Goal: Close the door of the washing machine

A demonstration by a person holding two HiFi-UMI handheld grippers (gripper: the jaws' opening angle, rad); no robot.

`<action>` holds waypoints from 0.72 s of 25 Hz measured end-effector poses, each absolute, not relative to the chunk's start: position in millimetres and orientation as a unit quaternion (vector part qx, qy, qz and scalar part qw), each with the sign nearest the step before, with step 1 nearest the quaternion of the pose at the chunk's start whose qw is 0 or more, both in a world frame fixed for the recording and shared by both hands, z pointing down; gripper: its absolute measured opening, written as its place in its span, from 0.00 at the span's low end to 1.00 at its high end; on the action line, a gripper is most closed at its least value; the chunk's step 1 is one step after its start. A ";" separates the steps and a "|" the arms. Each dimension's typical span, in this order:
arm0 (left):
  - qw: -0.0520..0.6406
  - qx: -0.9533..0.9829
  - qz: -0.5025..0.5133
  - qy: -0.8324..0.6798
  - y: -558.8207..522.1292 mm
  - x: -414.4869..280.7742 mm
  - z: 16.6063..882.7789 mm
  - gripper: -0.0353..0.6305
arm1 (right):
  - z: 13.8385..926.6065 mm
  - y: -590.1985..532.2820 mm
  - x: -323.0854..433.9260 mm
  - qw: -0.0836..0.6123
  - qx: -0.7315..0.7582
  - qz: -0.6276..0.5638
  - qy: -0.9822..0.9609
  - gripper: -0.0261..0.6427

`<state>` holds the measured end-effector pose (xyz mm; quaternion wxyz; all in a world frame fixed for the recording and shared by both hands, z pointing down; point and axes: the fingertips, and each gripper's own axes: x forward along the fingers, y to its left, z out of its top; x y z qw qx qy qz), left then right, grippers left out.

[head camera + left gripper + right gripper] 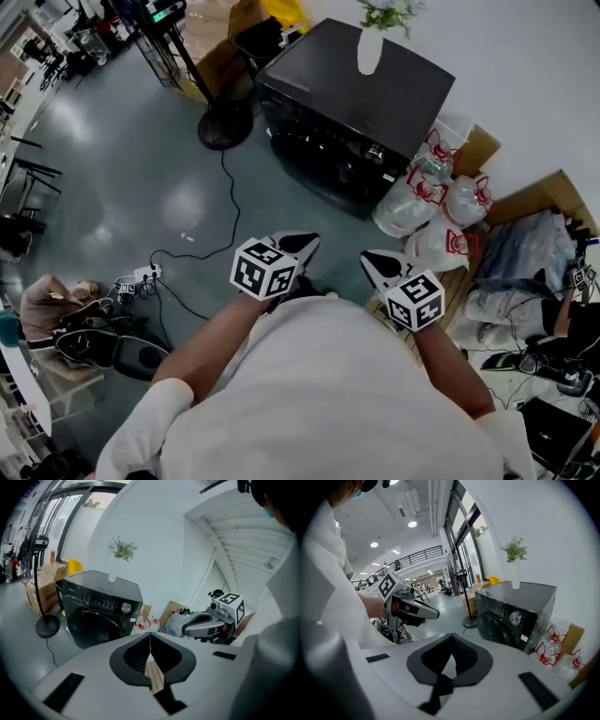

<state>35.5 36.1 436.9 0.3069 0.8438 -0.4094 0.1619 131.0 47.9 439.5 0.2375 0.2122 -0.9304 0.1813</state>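
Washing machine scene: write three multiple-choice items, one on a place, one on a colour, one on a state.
1. Where does the white vase stand?
A. On the floor
B. On top of the washing machine
C. Inside a cardboard box

2. What colour is the washing machine?
A. White
B. Red
C. Black

3. How does the left tool stand?
A. Shut, nothing held
B. Wide open
C. Shut on a plastic bag

Answers: 1 B, the head view shows the vase on the machine's flat top. 2 C, its body and front are black in every view. 3 A, the left gripper view shows its jaws together with nothing between them.
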 end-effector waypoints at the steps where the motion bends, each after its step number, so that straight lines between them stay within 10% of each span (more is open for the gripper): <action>1: 0.306 0.844 0.162 -0.409 37.4 36.4 437.0 0.08 | 439.1 49.0 131.8 0.237 0.212 0.180 -0.931 0.05; 18: 0.306 0.841 0.170 -0.413 48.4 40.1 437.6 0.08 | 443.5 67.7 143.3 0.238 0.212 0.188 -0.929 0.05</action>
